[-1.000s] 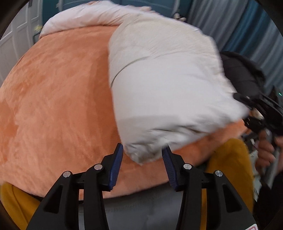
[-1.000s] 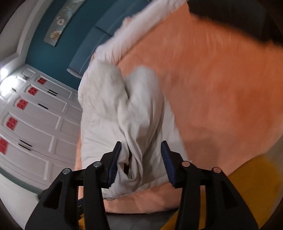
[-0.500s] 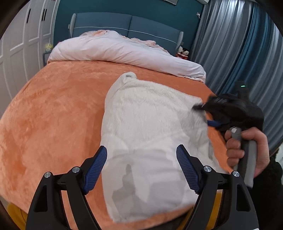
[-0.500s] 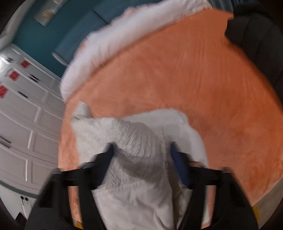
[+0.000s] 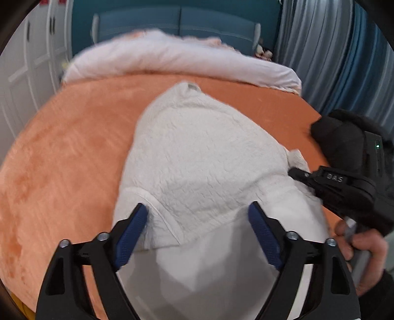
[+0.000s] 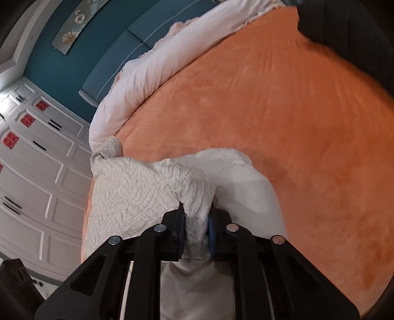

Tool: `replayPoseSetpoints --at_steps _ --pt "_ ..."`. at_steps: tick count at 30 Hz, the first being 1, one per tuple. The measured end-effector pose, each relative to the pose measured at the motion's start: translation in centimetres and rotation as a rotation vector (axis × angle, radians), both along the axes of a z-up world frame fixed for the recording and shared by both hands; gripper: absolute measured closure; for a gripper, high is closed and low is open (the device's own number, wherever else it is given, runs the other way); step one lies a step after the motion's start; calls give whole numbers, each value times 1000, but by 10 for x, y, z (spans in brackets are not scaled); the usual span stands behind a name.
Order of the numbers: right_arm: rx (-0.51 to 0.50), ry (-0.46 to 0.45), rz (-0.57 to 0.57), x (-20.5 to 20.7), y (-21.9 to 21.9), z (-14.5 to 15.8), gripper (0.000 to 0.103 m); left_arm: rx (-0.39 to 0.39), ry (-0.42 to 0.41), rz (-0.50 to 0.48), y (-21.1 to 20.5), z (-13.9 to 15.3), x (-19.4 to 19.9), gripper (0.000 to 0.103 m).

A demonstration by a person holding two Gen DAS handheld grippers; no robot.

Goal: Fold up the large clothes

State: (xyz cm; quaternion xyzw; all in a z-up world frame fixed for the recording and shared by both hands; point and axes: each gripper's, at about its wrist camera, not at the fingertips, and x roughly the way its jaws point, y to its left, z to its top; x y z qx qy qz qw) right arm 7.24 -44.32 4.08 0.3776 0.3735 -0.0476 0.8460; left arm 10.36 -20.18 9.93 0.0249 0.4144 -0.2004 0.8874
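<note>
A large white quilted garment [image 5: 197,157] lies partly folded on the orange bed cover [image 5: 73,137]; its smooth lining shows near me. My left gripper [image 5: 198,221] is open wide over the garment's near part and holds nothing. My right gripper [image 6: 195,227] is shut on a bunched fold of the garment [image 6: 147,187] at its right edge. It also shows in the left wrist view [image 5: 344,189], held by a hand at the garment's right side.
A rolled white duvet [image 5: 177,59] lies along the head of the bed before a blue headboard [image 5: 172,22]. White wardrobe doors [image 6: 32,177] stand on the left and blue-grey curtains [image 5: 332,49] on the right. A black garment [image 6: 349,32] lies at the bed's far right.
My right gripper has closed on the garment's right edge; it was open before. My left gripper has opened wider and now hovers over the garment's near part.
</note>
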Motion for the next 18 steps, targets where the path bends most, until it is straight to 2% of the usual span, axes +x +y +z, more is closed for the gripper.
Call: replayPoseSetpoints --at_steps 6,16,18 --pt "-19 33 15 7 8 -24 81 44 -42 0 -12 -15 0 5" --pt "28 19 19 22 -3 -44 81 85 -85 -11 -24 -34 2 5" --pt "25 12 20 12 -5 -41 81 99 -95 -11 -26 -37 2 5"
